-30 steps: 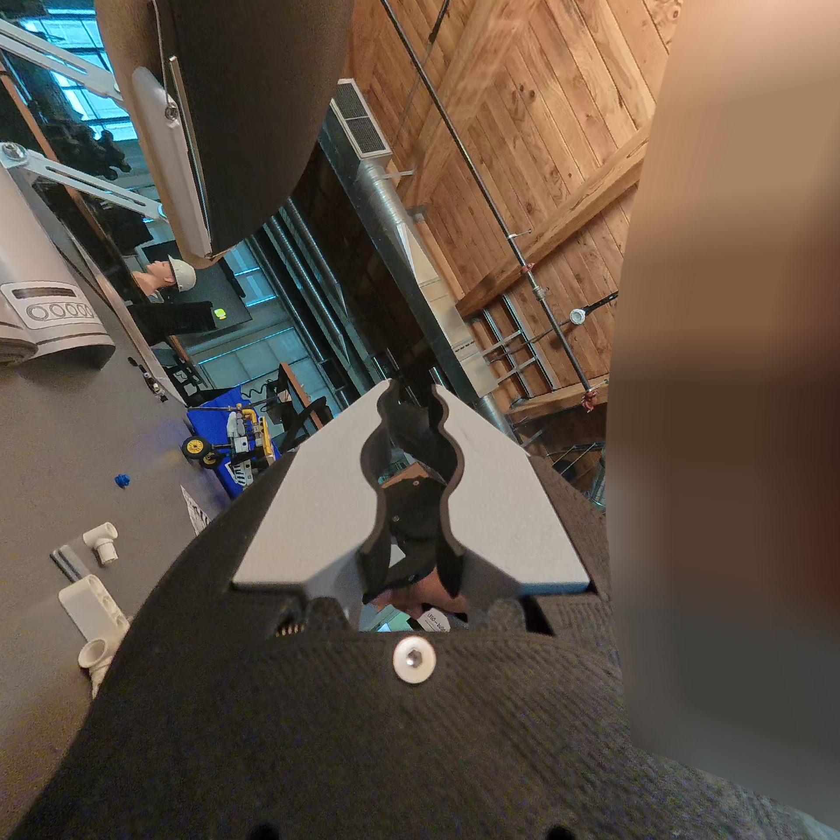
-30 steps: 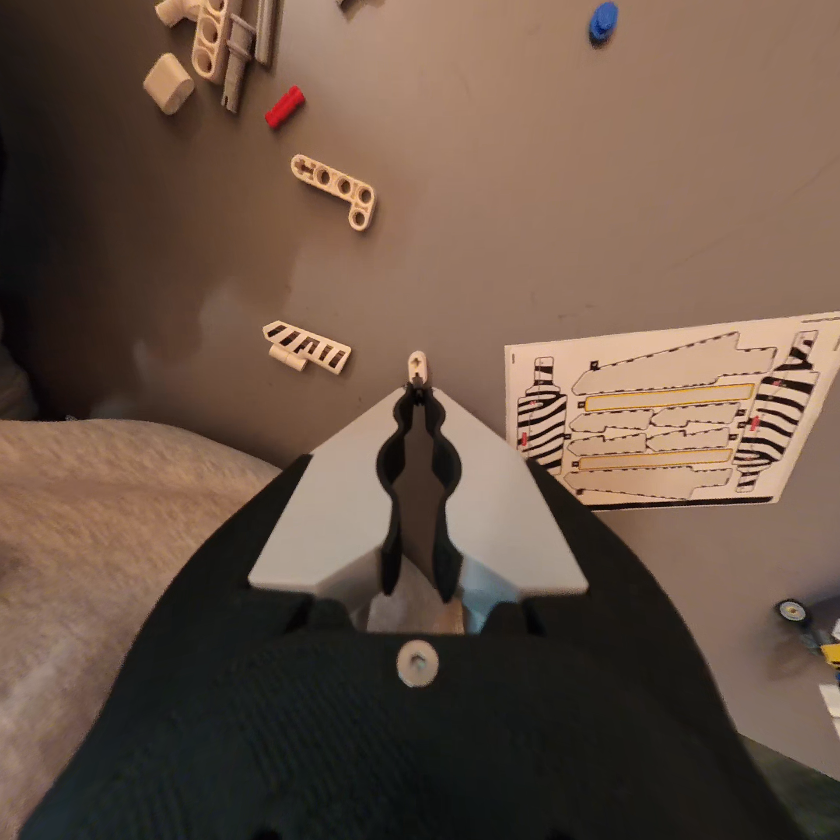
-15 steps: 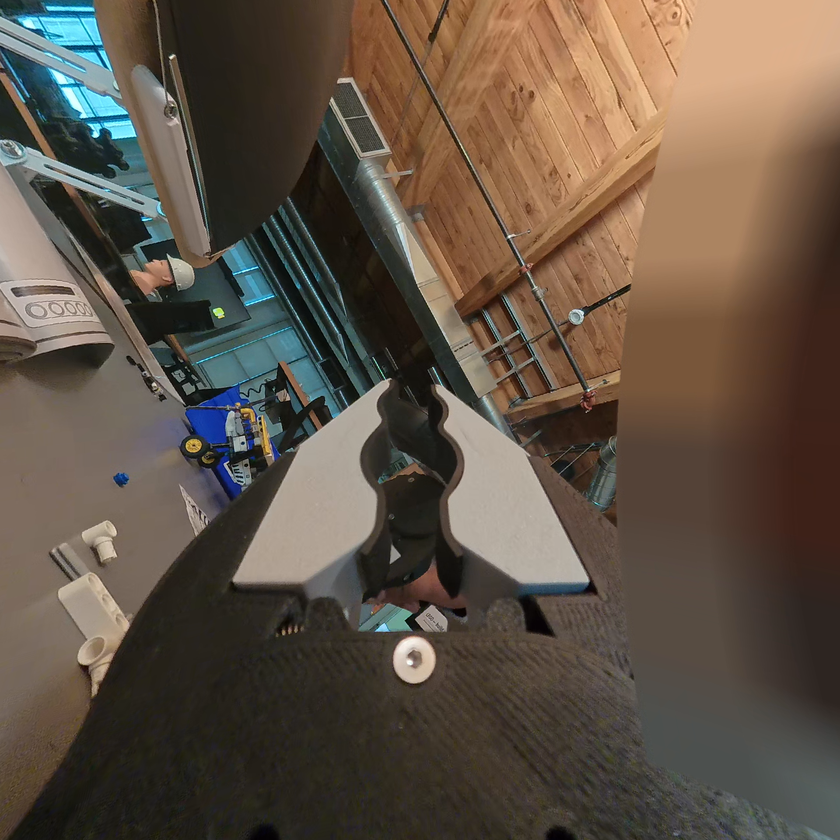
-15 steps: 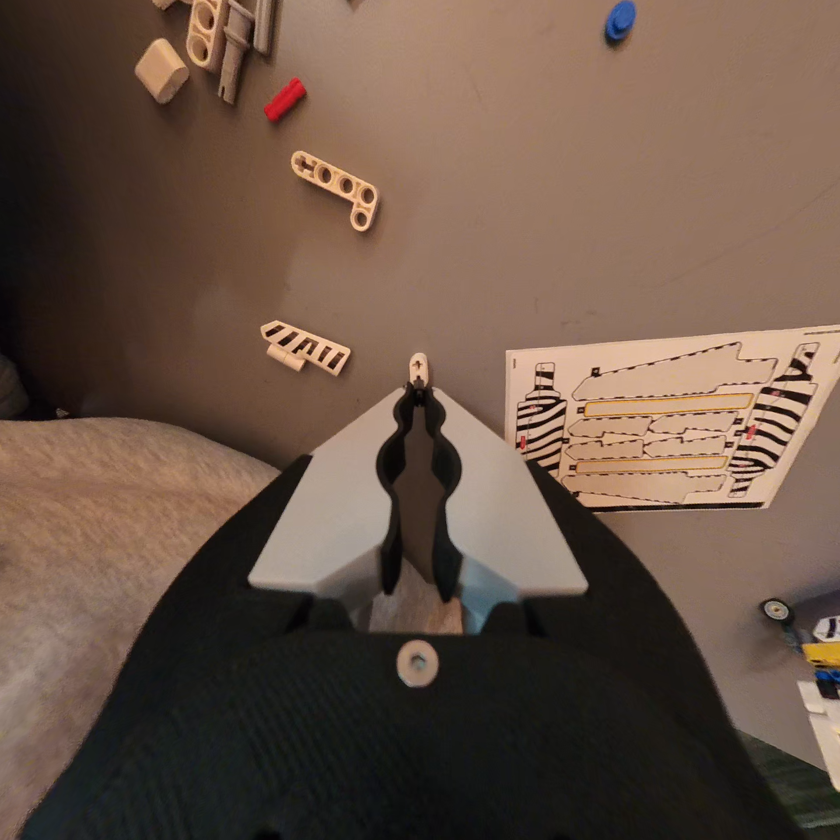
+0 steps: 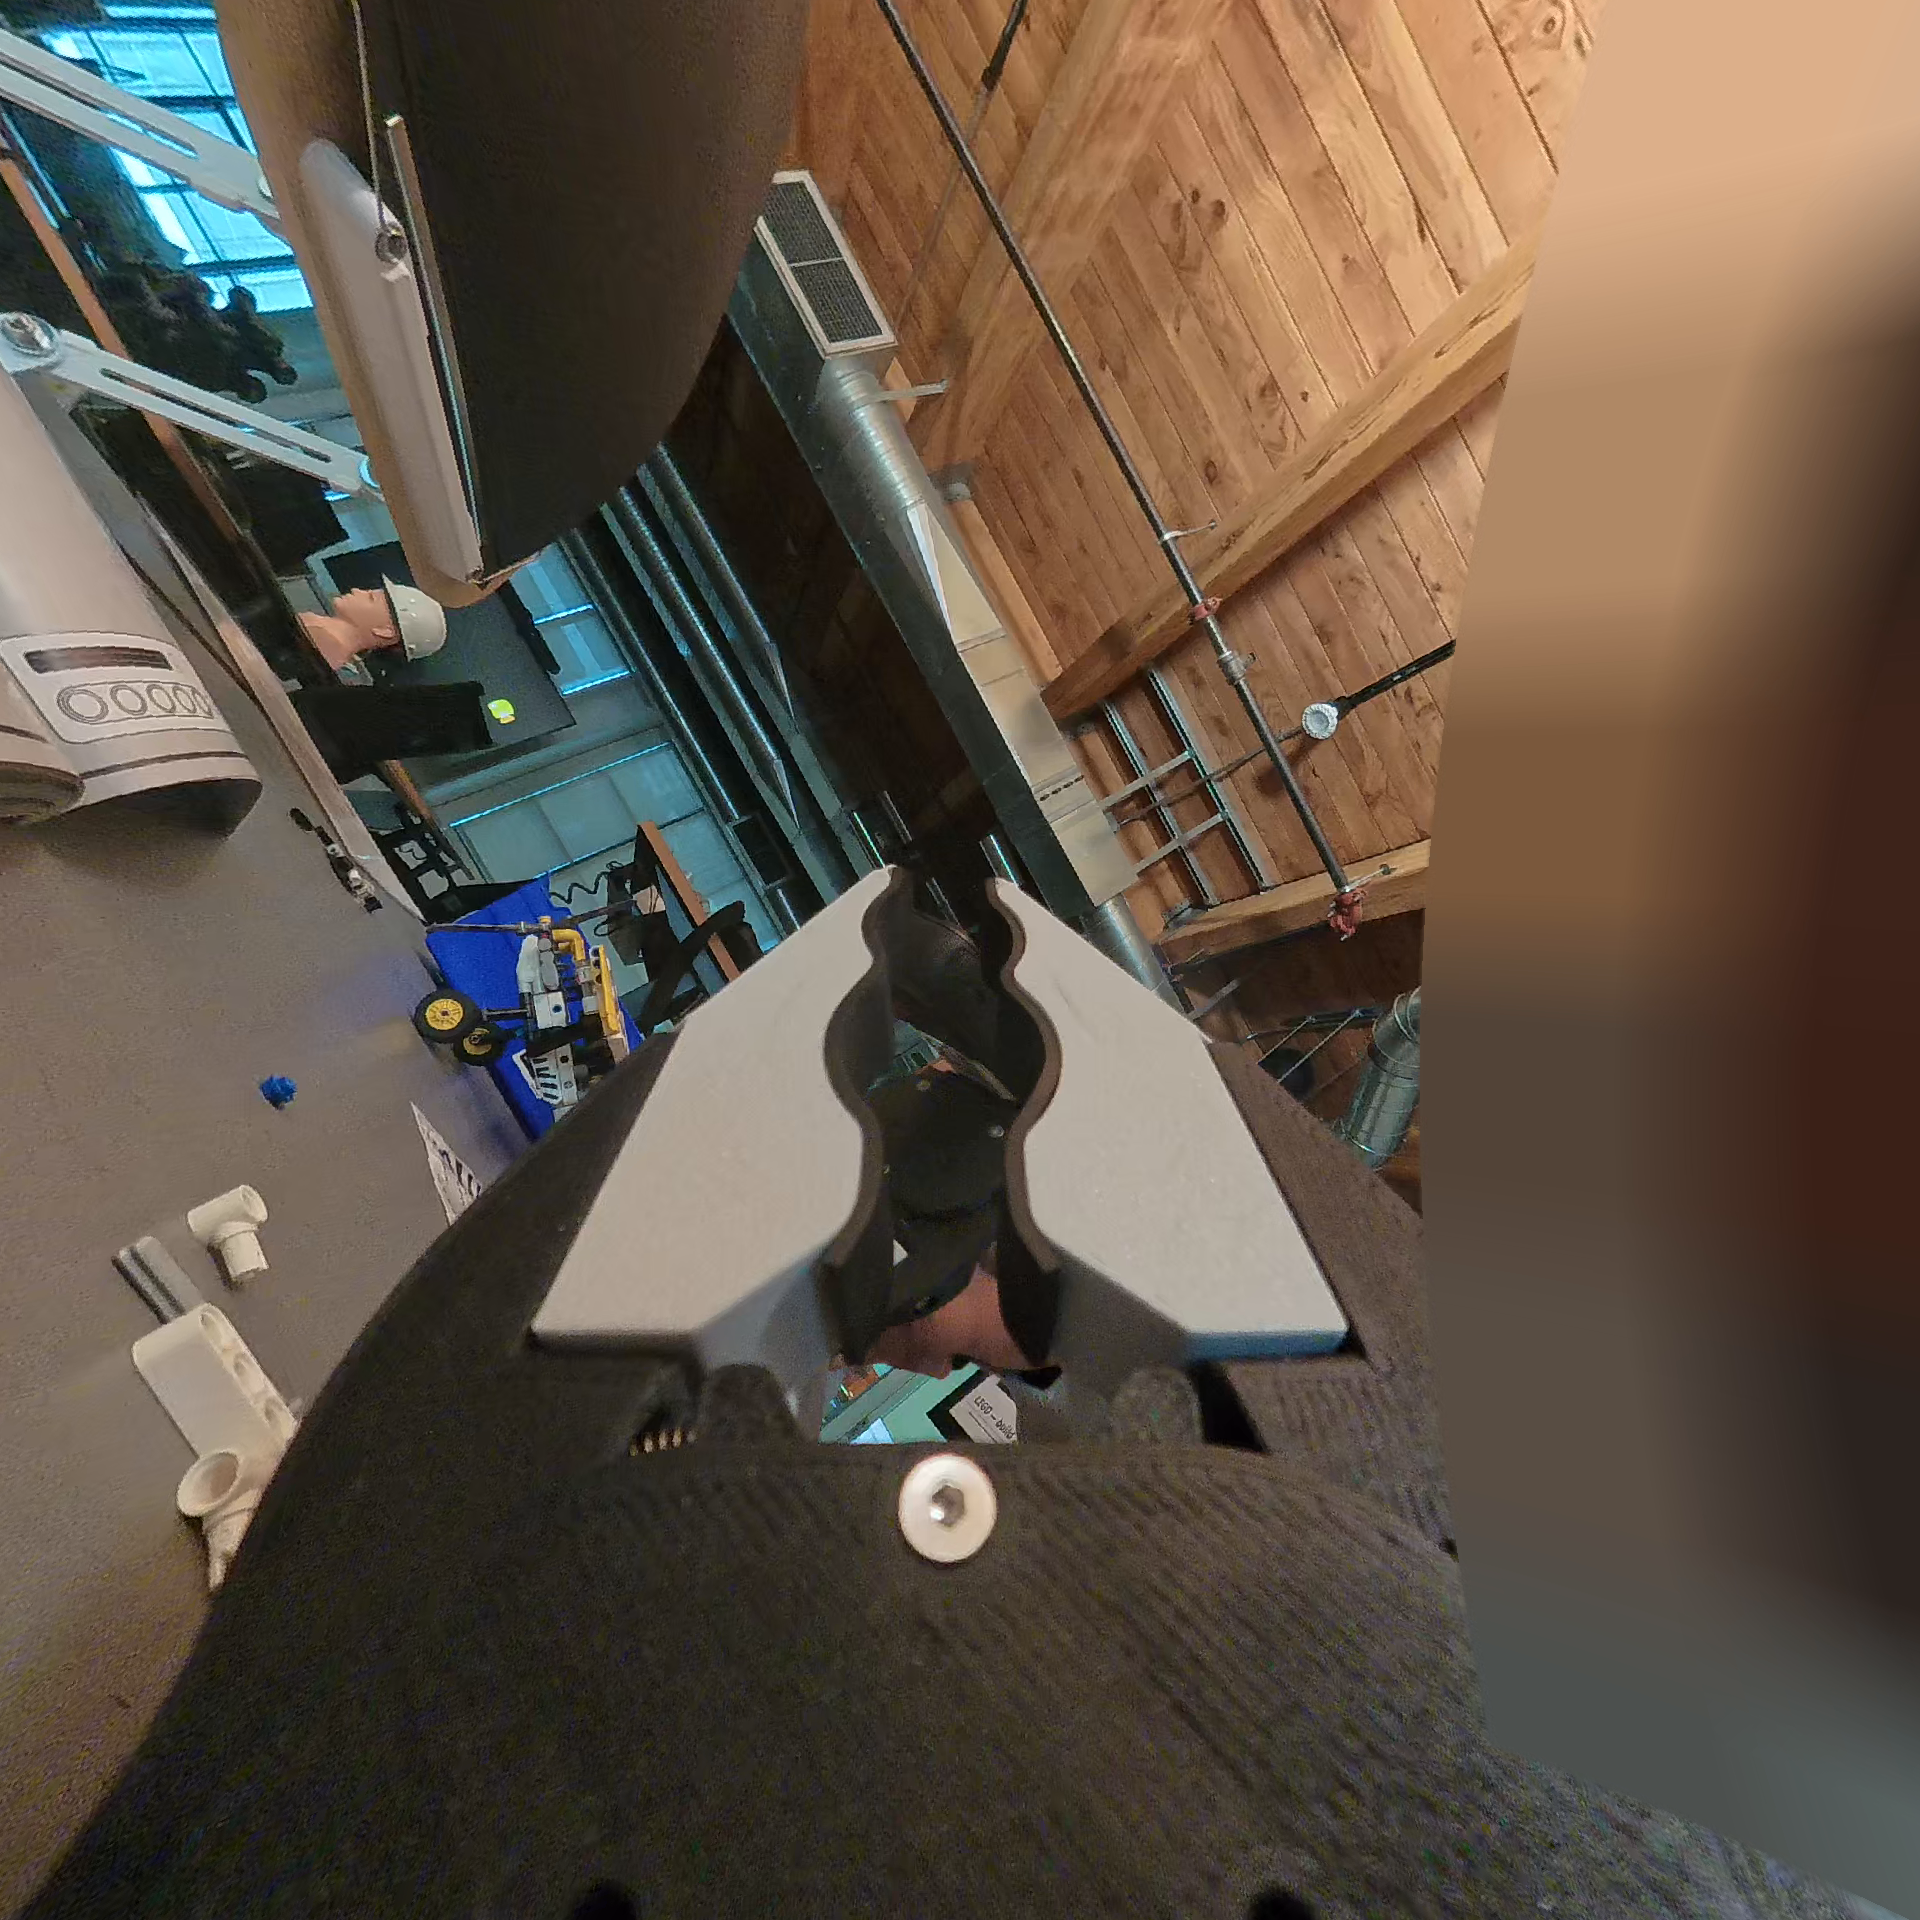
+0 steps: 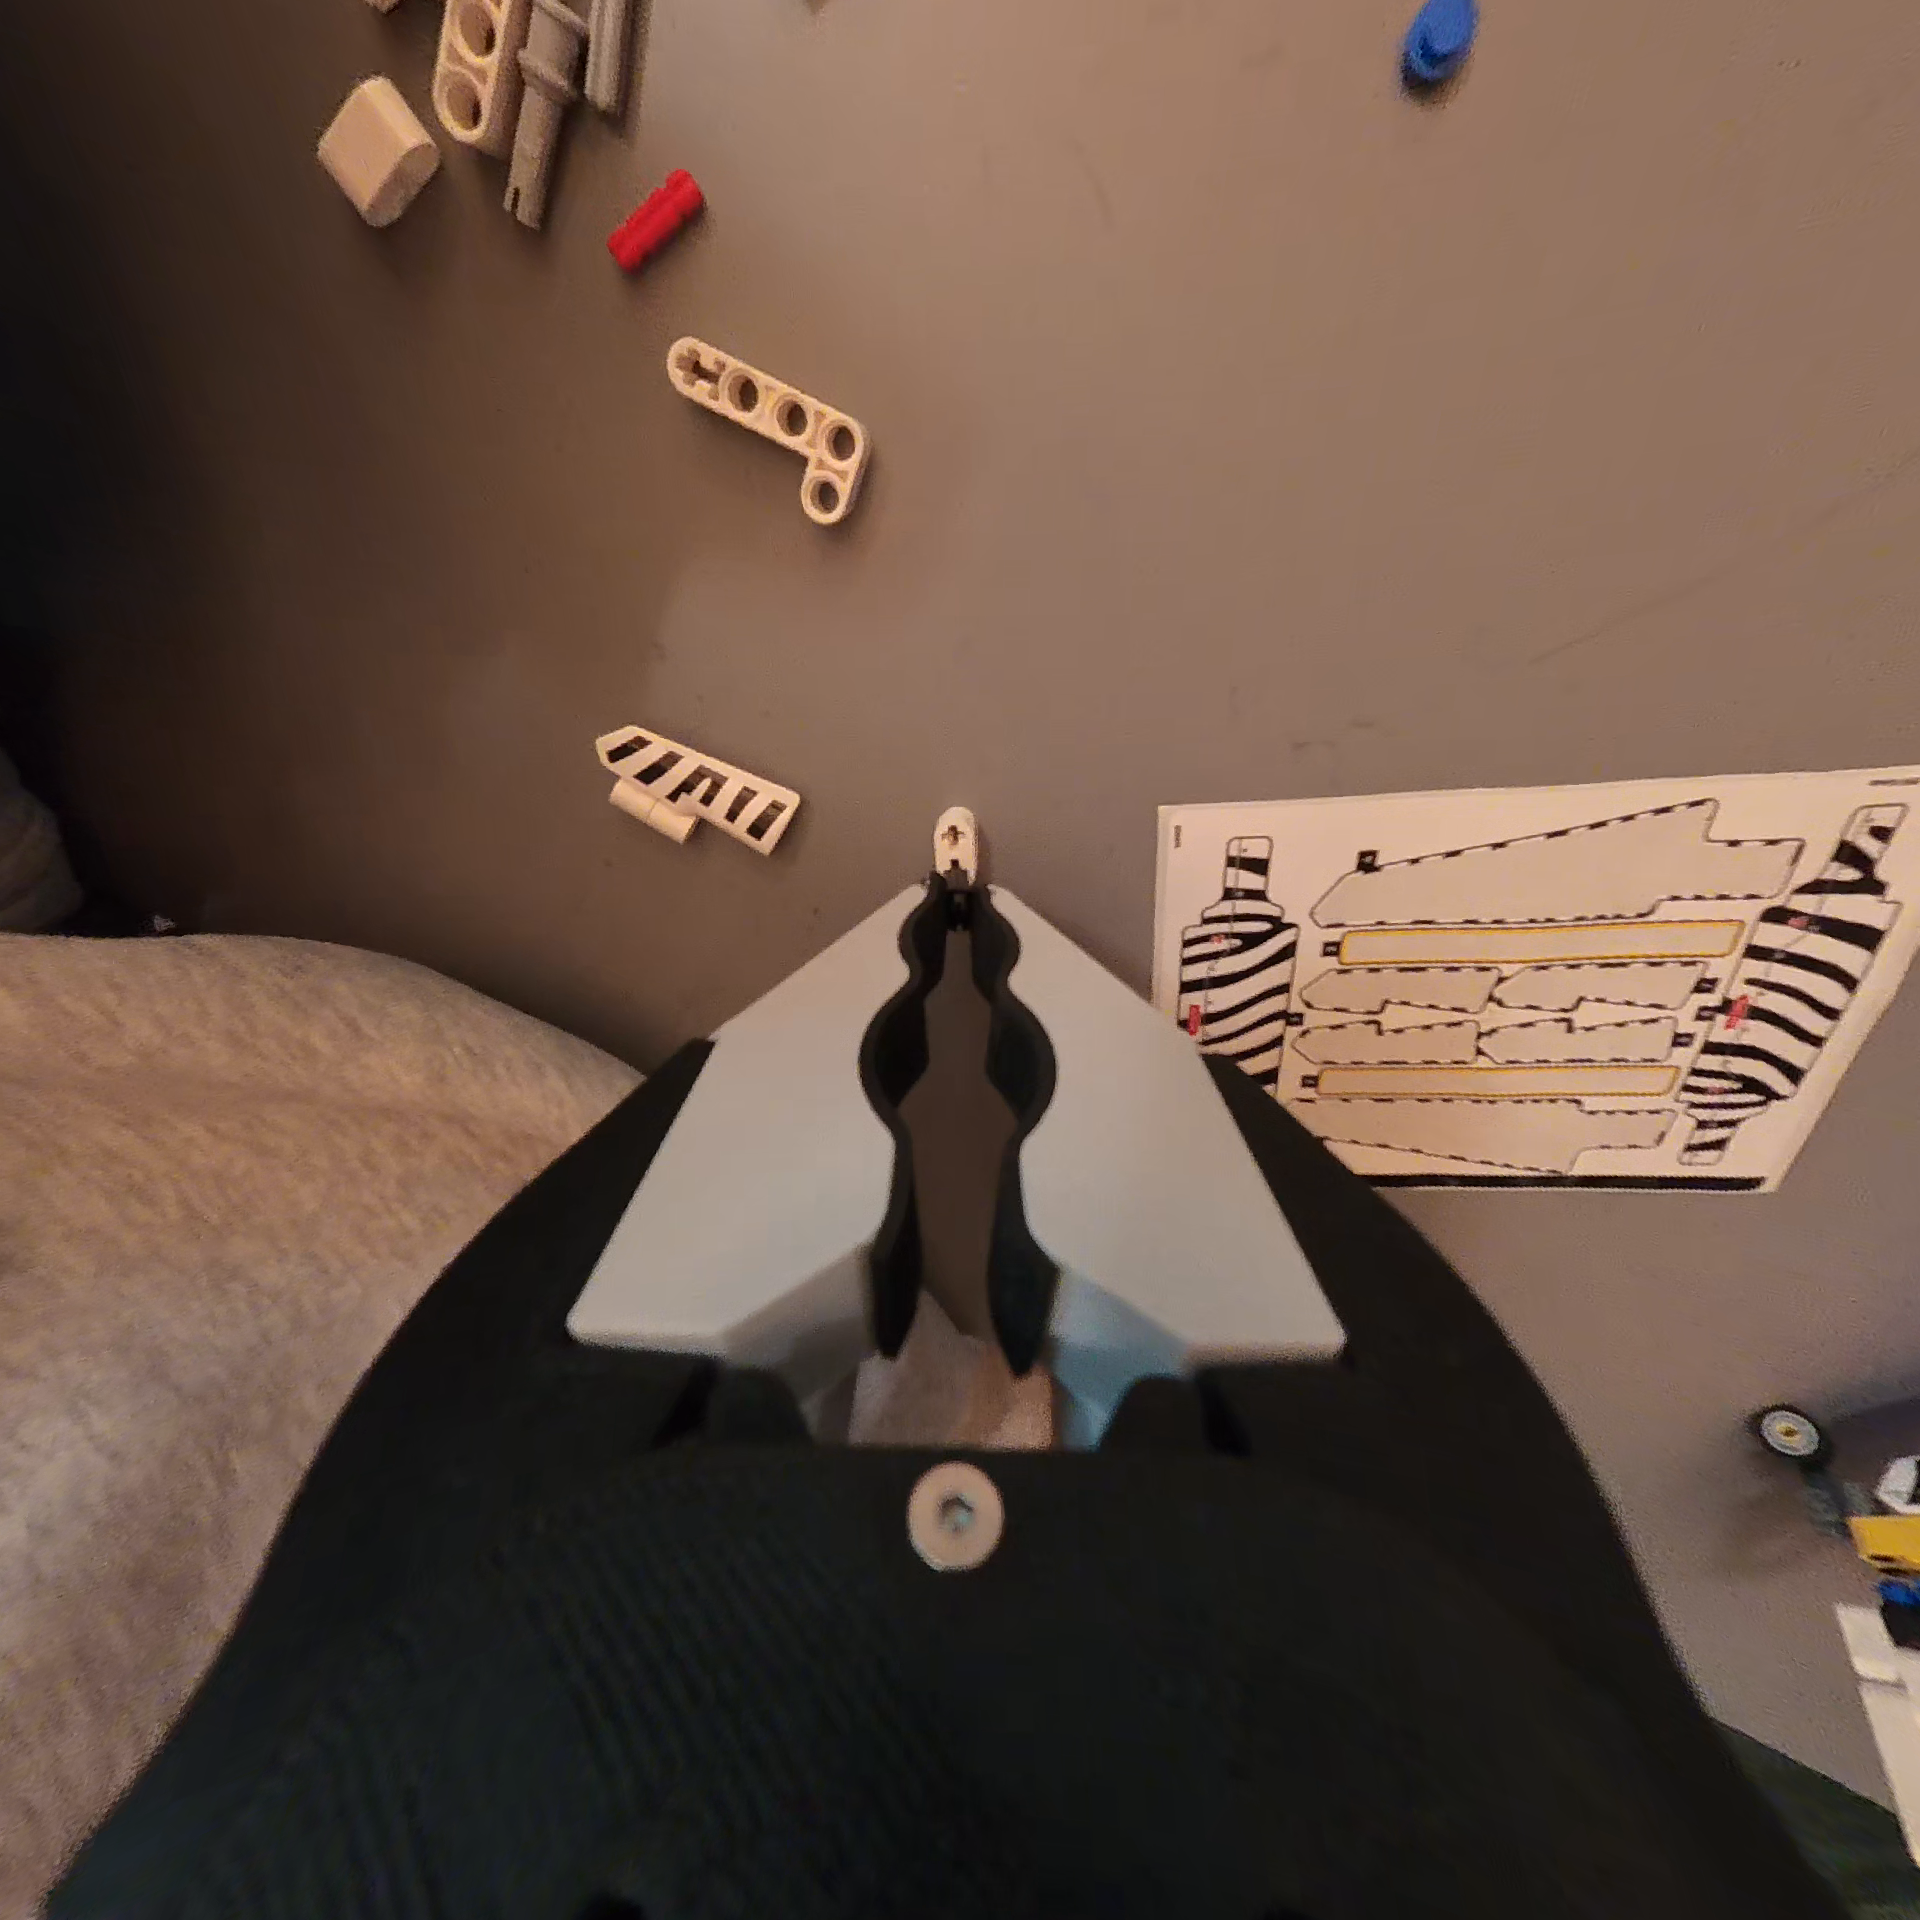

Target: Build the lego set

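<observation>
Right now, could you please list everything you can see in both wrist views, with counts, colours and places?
L-shaped beam: one, cream, upper middle of the grey table.
Striped panel piece: one, black and white, left of the right fingertips.
Red pin: one, top left.
Blue piece: one, top edge.
Cream and grey parts cluster: several, top left corner.
Sticker sheet: one, white with black stripes, right side.
Partly built model: one, yellow-wheeled, against a blue box.
White connectors: a few, left edge.
Right hand-held gripper: shut on a small cream piece.
Left hand-held gripper: slightly open, empty, raised toward the ceiling.
</observation>
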